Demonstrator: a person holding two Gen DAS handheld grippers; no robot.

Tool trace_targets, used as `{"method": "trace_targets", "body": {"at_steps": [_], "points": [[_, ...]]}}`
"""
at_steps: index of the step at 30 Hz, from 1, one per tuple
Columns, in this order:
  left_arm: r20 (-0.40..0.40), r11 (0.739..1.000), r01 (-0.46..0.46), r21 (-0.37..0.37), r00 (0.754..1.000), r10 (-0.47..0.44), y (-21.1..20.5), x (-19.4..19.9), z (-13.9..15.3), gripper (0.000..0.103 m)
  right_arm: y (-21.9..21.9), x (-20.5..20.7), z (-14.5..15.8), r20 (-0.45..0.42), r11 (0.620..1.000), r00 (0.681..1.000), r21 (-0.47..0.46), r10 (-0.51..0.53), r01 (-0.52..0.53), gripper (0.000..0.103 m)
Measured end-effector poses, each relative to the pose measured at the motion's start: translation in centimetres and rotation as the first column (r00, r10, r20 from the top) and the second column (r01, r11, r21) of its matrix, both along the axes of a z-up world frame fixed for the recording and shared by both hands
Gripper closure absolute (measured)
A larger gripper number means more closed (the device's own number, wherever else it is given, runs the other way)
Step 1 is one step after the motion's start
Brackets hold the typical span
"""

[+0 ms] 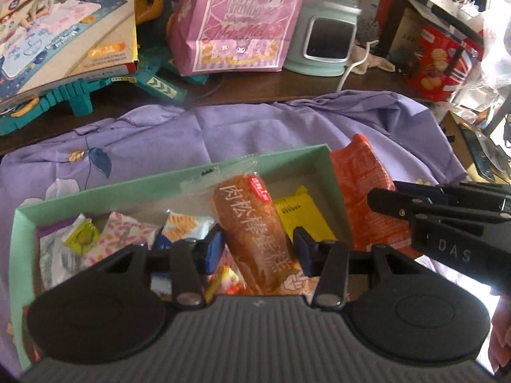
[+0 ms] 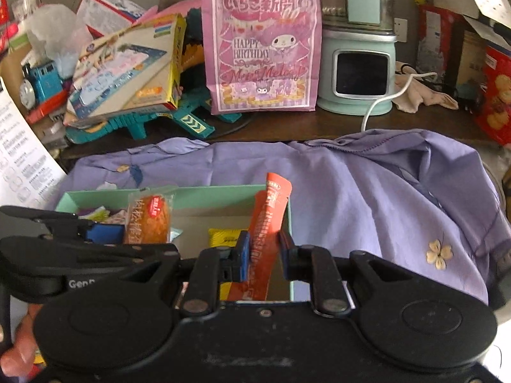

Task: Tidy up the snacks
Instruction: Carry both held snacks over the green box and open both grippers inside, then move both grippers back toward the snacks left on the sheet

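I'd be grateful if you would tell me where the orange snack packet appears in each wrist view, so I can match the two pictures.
Left wrist view: the orange snack packet is right of centre, just outside the green box's right wall, with the right tool at it.
Right wrist view: it stands upright at centre, clamped in the right tool.
Shared landmark: the pink birthday bag at top centre in both views.

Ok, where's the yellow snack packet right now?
The yellow packet lies in the green box, near its right end, between the meat floss bread and the orange packet.
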State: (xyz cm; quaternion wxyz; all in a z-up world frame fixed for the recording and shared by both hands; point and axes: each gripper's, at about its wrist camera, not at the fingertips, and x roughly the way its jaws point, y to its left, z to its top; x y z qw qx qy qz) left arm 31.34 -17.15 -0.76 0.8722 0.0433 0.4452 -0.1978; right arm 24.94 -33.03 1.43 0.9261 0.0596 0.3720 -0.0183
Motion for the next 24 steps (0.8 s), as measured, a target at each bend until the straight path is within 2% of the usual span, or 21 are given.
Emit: {"method": "trace_targets", "body": {"at_steps": [4,5,6,7,8,9,10,11,15,24], "points": [[0.000,1.000,-0.015,0.004,1.000,0.015,-0.5,1.9,-0.8,0.056,0.0,1.0,-0.4,0.001,1.000,1.000,-0.010,0.016,-0.016,0.081],[-0.001,1.000,-0.027,0.009,1.000,0.027,-0.6,2.4,-1.0,0.055,0.0,1.0,-0.4,0.011,1.000,1.000,-0.010,0.013,-0.013,0.074],[-0.001,0.999,-0.039,0.014,0.999,0.039,-0.6,2.6,-1.1,0.043,-0.1,1.0,-0.2,0.018,1.000,1.000,-0.002,0.011,-0.011,0.054],[0.001,0.998,-0.054,0.023,0.999,0.054,-0.6,2.8,-1.2,0.029,-0.2,0.9,-0.2,0.027,1.000,1.000,0.008,0.002,-0.003,0.047],[0.013,0.995,-0.085,0.043,0.996,0.084,-0.5,2.8,-1.3,0.022,-0.4,0.7,0.0,0.042,1.000,0.999,0.018,-0.013,0.012,0.033],[0.022,0.992,-0.109,0.058,0.994,0.107,-0.4,2.9,-1.4,0.008,-0.6,0.6,0.0,0.053,0.999,0.998,0.027,-0.021,0.020,0.019],[0.026,0.991,-0.118,0.061,0.993,0.117,-0.1,2.9,-1.5,0.000,-0.8,0.4,0.1,0.059,0.999,0.998,0.037,-0.025,0.023,0.012],[0.027,0.991,-0.120,0.058,0.993,0.119,0.1,2.7,-1.6,0.000,-0.9,0.2,0.1,0.066,0.999,0.997,0.044,-0.033,0.030,0.004],[0.014,0.992,-0.112,0.057,0.994,0.112,0.6,2.1,-1.4,0.000,-0.8,-0.6,0.4,0.069,0.998,0.997,0.053,-0.041,0.038,0.000],[0.012,0.990,-0.128,0.057,0.992,0.127,1.7,-0.6,0.1,0.000,0.1,-2.8,1.8,0.066,0.997,0.997,0.063,-0.049,0.044,0.000]]}}
